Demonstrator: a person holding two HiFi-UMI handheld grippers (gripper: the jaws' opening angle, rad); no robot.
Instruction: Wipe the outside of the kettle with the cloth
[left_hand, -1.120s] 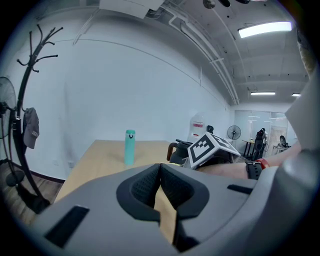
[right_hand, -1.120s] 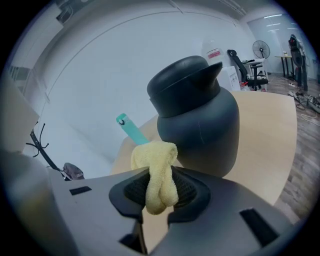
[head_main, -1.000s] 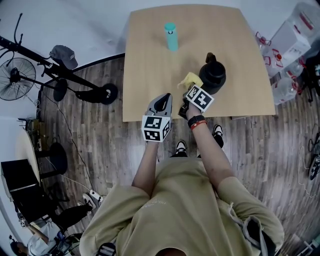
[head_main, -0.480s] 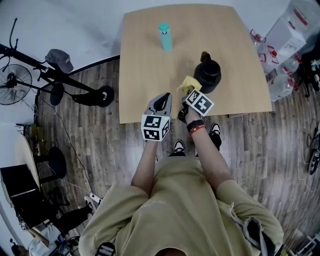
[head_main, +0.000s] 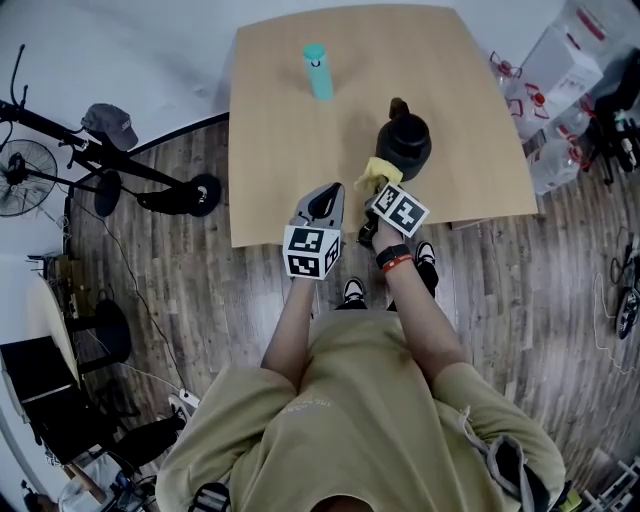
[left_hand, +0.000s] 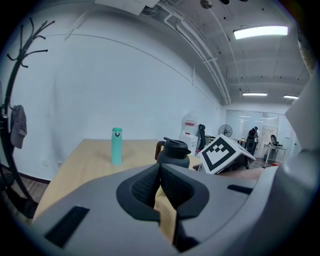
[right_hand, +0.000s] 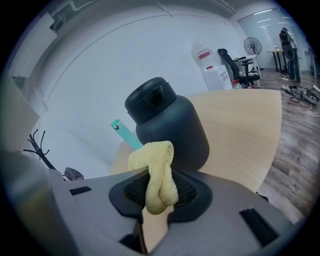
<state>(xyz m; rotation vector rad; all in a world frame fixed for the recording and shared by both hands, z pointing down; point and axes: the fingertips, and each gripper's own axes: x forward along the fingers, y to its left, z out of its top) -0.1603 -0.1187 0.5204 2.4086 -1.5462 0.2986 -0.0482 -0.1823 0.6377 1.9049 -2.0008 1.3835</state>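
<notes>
A black kettle (head_main: 404, 143) with a brown handle stands on the wooden table (head_main: 290, 150), near its front edge. My right gripper (head_main: 375, 186) is shut on a bunched yellow cloth (right_hand: 154, 172), which sits just in front of the kettle (right_hand: 167, 125), close to its side. The cloth (head_main: 378, 170) shows at the kettle's near left in the head view. My left gripper (head_main: 322, 205) hangs by the table's front edge, jaws shut with nothing between them (left_hand: 159, 186). From it the kettle (left_hand: 173, 152) appears ahead and to the right.
A teal bottle (head_main: 318, 71) stands upright at the back left of the table. Left of the table are a black stand (head_main: 120, 165), a cap and a fan. Clear boxes (head_main: 560, 80) sit on the floor at the right. Wooden floor lies below.
In the head view the table and everything on it have slid left and slightly up. The right gripper with the cloth stays at the kettle's near side; the left gripper holds its place.
</notes>
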